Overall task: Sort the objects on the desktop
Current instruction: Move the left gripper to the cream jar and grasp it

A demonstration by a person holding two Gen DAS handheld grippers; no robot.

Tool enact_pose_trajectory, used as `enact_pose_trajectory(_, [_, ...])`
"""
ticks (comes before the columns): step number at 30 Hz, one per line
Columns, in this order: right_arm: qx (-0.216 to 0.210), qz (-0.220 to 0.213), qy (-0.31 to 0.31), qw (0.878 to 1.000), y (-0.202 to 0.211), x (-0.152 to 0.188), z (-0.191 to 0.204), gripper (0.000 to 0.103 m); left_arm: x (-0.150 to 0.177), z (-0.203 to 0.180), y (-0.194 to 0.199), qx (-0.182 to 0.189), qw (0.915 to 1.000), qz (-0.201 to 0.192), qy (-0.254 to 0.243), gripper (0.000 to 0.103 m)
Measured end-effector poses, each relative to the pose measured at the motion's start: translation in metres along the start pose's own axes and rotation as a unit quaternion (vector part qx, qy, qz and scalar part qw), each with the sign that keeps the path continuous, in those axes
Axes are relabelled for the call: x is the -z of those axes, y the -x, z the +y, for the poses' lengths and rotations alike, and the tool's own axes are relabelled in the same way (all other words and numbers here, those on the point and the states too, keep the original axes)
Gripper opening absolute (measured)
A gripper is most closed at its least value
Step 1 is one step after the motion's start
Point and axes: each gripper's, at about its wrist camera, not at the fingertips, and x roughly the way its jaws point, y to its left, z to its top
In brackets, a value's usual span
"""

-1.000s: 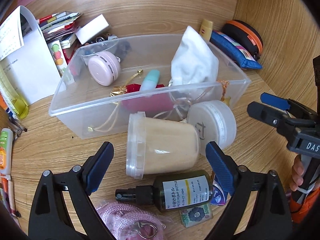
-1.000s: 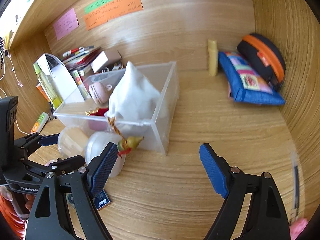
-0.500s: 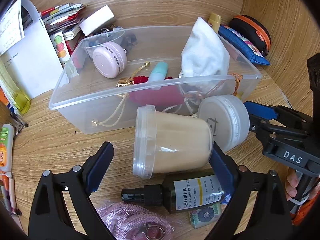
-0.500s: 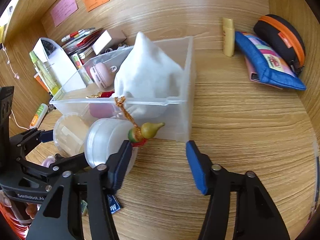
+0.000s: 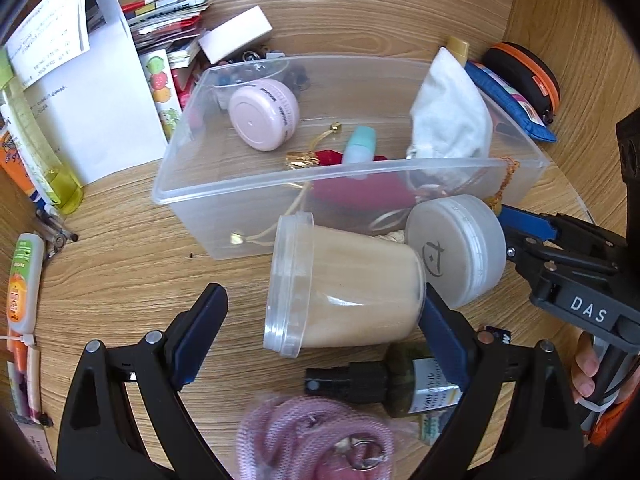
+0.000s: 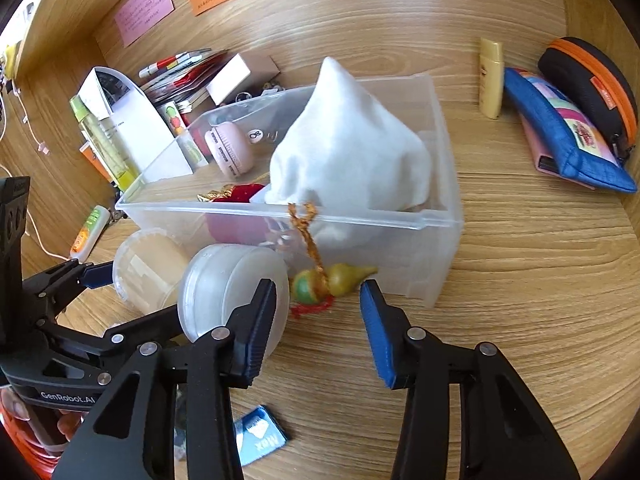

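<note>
As its jaws close either side of the gourd charm [image 6: 335, 283], not yet pinching it, the right gripper [image 6: 318, 308] works hard against the front wall of the clear bin [image 6: 404, 220] on the desktop. The charm's orange cord [image 6: 308, 236] runs over the bin's rim to the white pouch [image 6: 352, 152]; a pull could drag the pouch out. The left gripper [image 5: 324, 332], wide open, straddles the tipped tub [image 5: 344, 292], which could roll.

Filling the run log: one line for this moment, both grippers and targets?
left gripper: open, around tub | right gripper: closing, gourd charm just ahead, not gripped | bin: holds white pouch
</note>
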Motion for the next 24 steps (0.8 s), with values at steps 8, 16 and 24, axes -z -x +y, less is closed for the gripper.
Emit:
enact_pose_trajectory(8, [0.005, 0.003, -0.014, 1.0, -0.007, -0.002, -0.001, 0.04, -0.006, -0.002, -0.001, -0.01, 0.9999, -0.008, 0.0, 0.094])
enact_pose_trajectory(16, [0.001, -0.008, -0.051, 0.999, 0.0, -0.002, -0.019, 0.028, -0.008, -0.012, 0.002, -0.009, 0.9997, -0.014, -0.019, 0.075])
enact_pose_trajectory(24, [0.01, -0.029, -0.025, 0.999, 0.016, 0.002, -0.016, 0.019, -0.008, -0.017, 0.01, -0.02, 0.9991, -0.027, -0.024, 0.067])
